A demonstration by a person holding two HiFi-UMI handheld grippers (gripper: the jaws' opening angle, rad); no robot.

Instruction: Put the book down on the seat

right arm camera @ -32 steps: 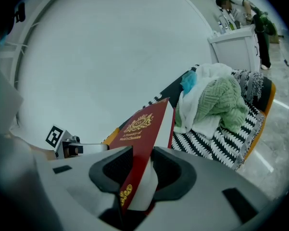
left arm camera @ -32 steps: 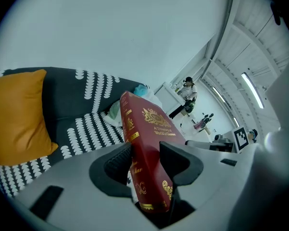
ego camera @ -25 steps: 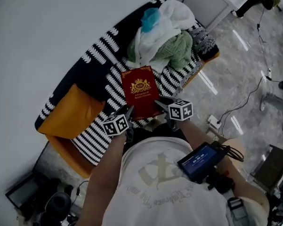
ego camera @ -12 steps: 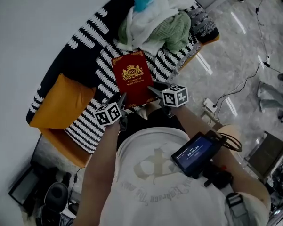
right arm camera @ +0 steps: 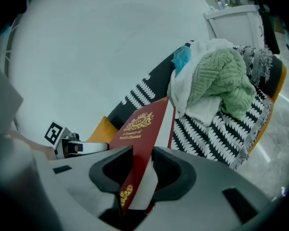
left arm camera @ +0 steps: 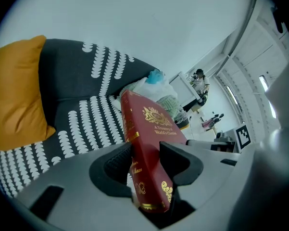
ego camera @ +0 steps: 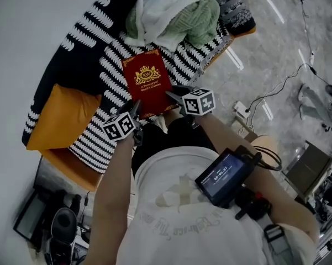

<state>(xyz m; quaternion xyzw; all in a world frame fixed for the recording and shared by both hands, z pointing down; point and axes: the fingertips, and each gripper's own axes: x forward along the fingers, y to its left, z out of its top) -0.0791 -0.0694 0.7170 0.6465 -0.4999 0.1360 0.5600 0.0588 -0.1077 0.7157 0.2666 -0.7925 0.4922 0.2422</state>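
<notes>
A dark red book [ego camera: 148, 81] with gold crest and lettering is held flat over the black-and-white patterned seat [ego camera: 102, 73] of a sofa. My left gripper [ego camera: 136, 110] is shut on the book's [left arm camera: 146, 153] near left corner, spine side. My right gripper [ego camera: 173, 96] is shut on the book's [right arm camera: 140, 138] near right corner, page side. In both gripper views the jaws clamp the cover on either side. Whether the book touches the seat cannot be told.
An orange cushion [ego camera: 58, 117] lies on the seat to the left. A heap of white, green and blue laundry [ego camera: 171, 15] fills the seat's right end. Cables [ego camera: 276, 93] run over the grey floor at right. A screen device [ego camera: 224, 173] hangs at the person's chest.
Both grippers and the book have shifted up and left in the head view, further over the seat. The grip on the book is unchanged.
</notes>
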